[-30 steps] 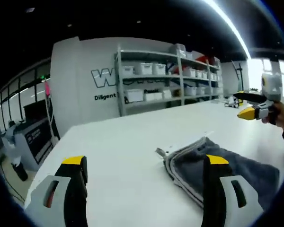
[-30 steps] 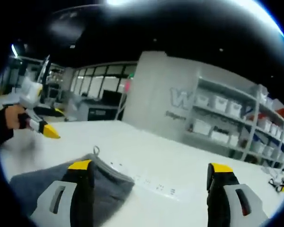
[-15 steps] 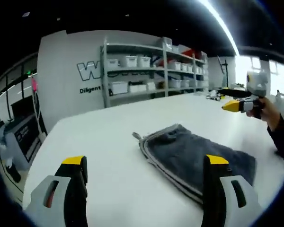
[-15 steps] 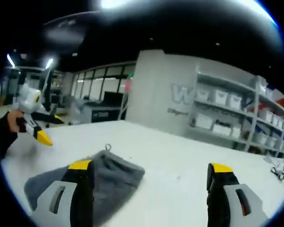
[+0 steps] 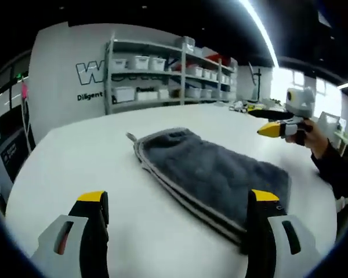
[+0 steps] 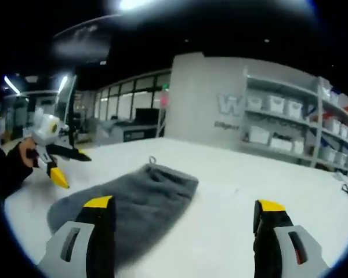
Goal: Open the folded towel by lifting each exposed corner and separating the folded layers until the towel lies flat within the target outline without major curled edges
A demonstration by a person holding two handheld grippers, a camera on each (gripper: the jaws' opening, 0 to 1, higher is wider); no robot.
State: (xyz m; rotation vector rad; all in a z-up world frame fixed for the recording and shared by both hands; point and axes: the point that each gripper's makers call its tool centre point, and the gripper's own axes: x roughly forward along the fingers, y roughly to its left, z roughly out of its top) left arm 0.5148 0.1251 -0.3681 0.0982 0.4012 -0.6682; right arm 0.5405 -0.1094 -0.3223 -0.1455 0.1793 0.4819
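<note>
Towel [image 5: 211,174] folded, lying on white surface [image 5: 75,162], untouched; approach step, no corner lifted yet. Left tool [image 5: 177,200] jaws spread wide, holding nothing; right tool [image 6: 185,208] likewise, towel [image 6: 133,200] ahead of its left jaw. Next: pinch top layer only at corner by hanging loop [image 5: 130,137]. Shelves [image 5: 162,75] far back; nothing blocks.

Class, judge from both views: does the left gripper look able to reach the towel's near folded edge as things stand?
Probably yes. The left gripper is open, and the grey towel lies on the white table just ahead with nothing between.
</note>
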